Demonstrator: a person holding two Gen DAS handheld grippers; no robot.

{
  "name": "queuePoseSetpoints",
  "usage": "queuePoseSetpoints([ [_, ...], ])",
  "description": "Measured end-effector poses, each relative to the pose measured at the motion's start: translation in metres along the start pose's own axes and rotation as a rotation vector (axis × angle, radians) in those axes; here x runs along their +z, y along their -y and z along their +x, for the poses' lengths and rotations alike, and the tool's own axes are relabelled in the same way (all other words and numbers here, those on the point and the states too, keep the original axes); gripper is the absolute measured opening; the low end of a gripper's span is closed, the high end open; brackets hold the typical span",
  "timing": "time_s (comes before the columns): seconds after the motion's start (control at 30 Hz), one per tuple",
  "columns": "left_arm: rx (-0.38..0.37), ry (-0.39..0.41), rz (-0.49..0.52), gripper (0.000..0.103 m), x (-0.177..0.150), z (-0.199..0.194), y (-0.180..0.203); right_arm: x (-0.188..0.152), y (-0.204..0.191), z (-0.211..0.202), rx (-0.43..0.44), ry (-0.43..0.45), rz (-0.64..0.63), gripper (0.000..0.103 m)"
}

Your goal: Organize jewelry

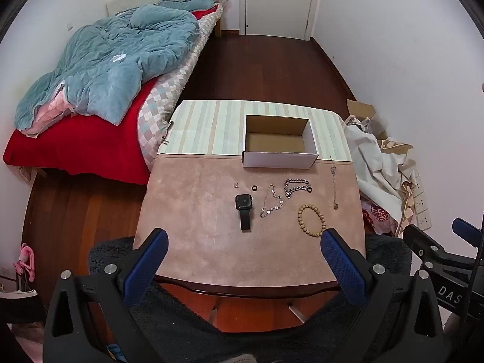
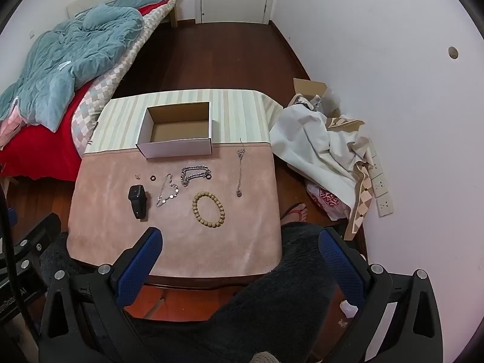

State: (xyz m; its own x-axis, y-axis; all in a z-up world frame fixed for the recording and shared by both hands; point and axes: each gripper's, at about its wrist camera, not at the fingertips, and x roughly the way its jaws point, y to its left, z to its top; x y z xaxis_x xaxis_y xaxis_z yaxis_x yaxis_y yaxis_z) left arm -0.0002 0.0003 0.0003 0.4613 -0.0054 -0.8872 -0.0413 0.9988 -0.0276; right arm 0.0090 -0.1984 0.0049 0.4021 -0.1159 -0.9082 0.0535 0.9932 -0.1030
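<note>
An empty white cardboard box [image 1: 279, 158] [image 2: 178, 148] stands at the back of the small table. In front of it on the pink cloth lie a black smartwatch [image 1: 243, 208] [image 2: 138, 200], a thin silver disc chain [image 1: 272, 201] [image 2: 168, 190], a thick silver chain bracelet [image 1: 296, 187] [image 2: 195, 174], a wooden bead bracelet [image 1: 312, 220] [image 2: 208, 208], a long pendant necklace [image 1: 334, 186] [image 2: 240, 168], a dark ring [image 1: 255, 188] [image 2: 152, 178] and a small earring [image 1: 236, 185] [image 2: 138, 176]. My left gripper [image 1: 243, 243] and right gripper [image 2: 240, 243] are open and empty, held above the table's near edge.
A bed [image 1: 99, 90] with a blue quilt stands at the left. Piled cloth, boxes and bags [image 2: 329, 151] lie to the right of the table against the wall. A dark fluffy surface [image 2: 272, 302] lies below the grippers. A closed door [image 1: 278, 0] is at the back.
</note>
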Motion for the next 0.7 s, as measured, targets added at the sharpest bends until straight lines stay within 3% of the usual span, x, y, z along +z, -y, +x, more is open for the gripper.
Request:
queuePoseSetpoints([
  [0.7, 0.004, 0.018, 0.018, 0.103, 0.004, -0.005, 0.004, 0.001, 0.001, -0.006, -0.006, 0.013, 0.009, 0.103],
])
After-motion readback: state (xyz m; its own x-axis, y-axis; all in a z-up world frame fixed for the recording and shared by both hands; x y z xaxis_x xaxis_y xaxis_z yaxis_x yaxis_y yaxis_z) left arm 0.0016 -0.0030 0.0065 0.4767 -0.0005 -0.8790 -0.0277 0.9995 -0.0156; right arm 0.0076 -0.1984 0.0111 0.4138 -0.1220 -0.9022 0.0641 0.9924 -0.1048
